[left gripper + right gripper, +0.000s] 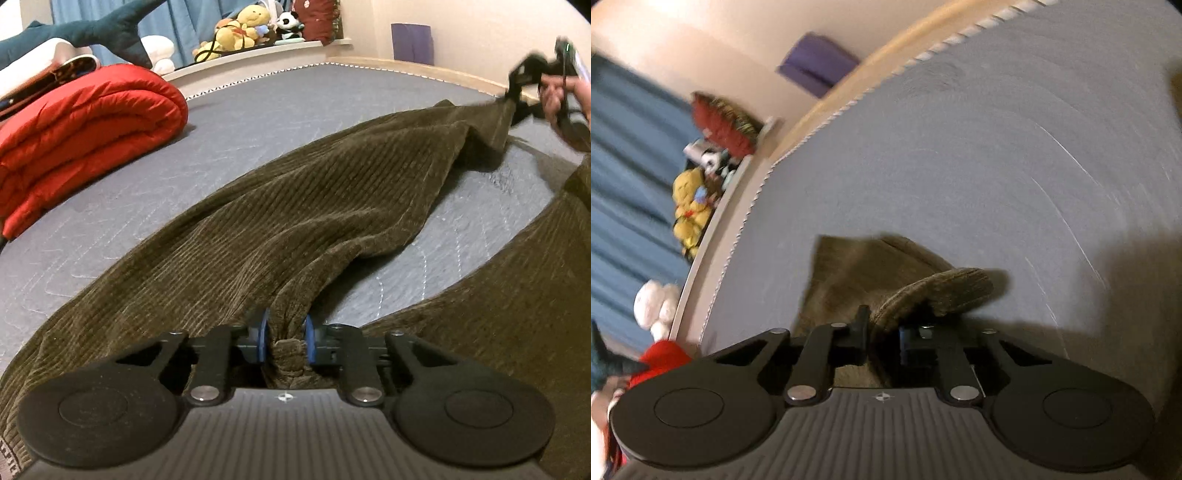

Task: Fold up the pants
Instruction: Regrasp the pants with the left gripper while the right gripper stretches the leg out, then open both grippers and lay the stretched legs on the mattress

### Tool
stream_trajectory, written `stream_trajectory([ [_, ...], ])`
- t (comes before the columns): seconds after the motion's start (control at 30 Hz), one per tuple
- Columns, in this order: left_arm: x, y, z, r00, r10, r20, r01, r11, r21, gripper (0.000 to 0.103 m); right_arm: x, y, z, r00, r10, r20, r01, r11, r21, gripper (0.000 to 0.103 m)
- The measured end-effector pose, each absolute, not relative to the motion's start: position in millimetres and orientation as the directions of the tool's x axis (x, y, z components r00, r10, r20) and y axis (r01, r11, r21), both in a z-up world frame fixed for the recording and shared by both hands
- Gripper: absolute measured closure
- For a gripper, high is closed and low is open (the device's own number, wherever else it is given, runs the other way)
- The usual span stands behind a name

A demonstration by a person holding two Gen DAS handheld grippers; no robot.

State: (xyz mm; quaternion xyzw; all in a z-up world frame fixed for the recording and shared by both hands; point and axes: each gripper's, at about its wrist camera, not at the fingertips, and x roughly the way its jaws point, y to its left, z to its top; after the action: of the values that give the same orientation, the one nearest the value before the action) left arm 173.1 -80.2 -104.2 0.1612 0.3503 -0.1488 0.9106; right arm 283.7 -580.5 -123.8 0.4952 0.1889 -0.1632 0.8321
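- A grey quilted bed (pixel 258 122) fills both views, with a folded red quilt (pixel 85 136) at its far left and soft toys (pixel 243 29) on a ledge behind
- Olive-brown corduroy pants (pixel 295 206) stretch across the bed, one leg pulled into a ridge between the two grippers, another part lying at the right edge
- The cloth looks thick, soft and limp; it sags and bunches, so it is best held at hems or the waistband, kept taut
- Left gripper (pixel 288 341): fingers nearly closed, pinching a gathered bunch of corduroy
- Right gripper (pixel 882 334): fingers almost closed on a fold at the leg's far end, slightly blurred
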Motion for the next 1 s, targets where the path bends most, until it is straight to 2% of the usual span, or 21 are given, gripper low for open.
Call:
stream_trajectory([
  [0.13, 176, -76, -97, 0.682, -0.165, -0.712, 0.399, 0.900, 0.173, 0.082, 260, -569, -58, 0.923, -0.215, -0.319, 0.375, 0.685, 0.625, 0.095],
  [0.17, 177, -76, -98, 0.668, -0.165, -0.726, 0.406, 0.898, 0.170, 0.082, 252, -565, -58, 0.900, -0.287, -0.328, 0.427, 0.729, 0.535, 0.097],
  [0.23, 175, -77, -100, 0.632, -0.167, -0.756, 0.431, 0.887, 0.165, 0.082, 255, -570, -84, 0.785, -0.393, -0.478, 0.587, 0.719, 0.373, 0.096],
  [0.3, 173, -76, -97, 0.592, -0.183, -0.785, 0.474, 0.867, 0.155, 0.082, 251, -592, -126, 0.677, -0.365, -0.639, 0.684, 0.632, 0.364, 0.096],
  [0.33, 171, -74, -93, 0.578, -0.192, -0.793, 0.491, 0.858, 0.150, 0.082, 246, -602, -141, 0.664, -0.331, -0.670, 0.699, 0.592, 0.401, 0.096],
  [0.37, 169, -72, -86, 0.562, -0.209, -0.800, 0.512, 0.848, 0.138, 0.082, 239, -608, -145, 0.695, -0.317, -0.646, 0.681, 0.580, 0.448, 0.096],
  [0.5, 161, -59, -61, 0.517, -0.272, -0.812, 0.583, 0.806, 0.102, 0.083, 239, -605, -124, 0.722, -0.360, -0.591, 0.646, 0.656, 0.389, 0.096],
  [0.57, 160, -53, -61, 0.474, -0.293, -0.831, 0.611, 0.789, 0.070, 0.082, 243, -612, -121, 0.705, -0.338, -0.624, 0.656, 0.645, 0.392, 0.095],
  [0.67, 159, -46, -76, 0.397, -0.298, -0.868, 0.638, 0.769, 0.027, 0.076, 241, -616, -124, 0.639, -0.285, -0.714, 0.693, 0.616, 0.374, 0.086],
  [0.77, 158, -36, -63, 0.423, -0.333, -0.843, 0.595, 0.803, -0.018, 0.072, 213, -608, -105, 0.646, -0.320, -0.693, 0.691, 0.631, 0.353, 0.064],
  [0.8, 157, -30, -50, 0.449, -0.355, -0.820, 0.569, 0.821, -0.045, 0.070, 201, -602, -97, 0.657, -0.326, -0.680, 0.675, 0.656, 0.337, 0.061],
  [0.9, 151, -13, -17, 0.515, -0.399, -0.758, 0.516, 0.851, -0.097, 0.063, 164, -582, -70, 0.718, -0.307, -0.625, 0.594, 0.738, 0.319, 0.060],
  [1.0, 139, 8, 9, 0.589, -0.379, -0.714, 0.447, 0.889, -0.102, 0.062, 132, -555, -33, 0.789, -0.267, -0.553, 0.491, 0.815, 0.307, 0.059],
])
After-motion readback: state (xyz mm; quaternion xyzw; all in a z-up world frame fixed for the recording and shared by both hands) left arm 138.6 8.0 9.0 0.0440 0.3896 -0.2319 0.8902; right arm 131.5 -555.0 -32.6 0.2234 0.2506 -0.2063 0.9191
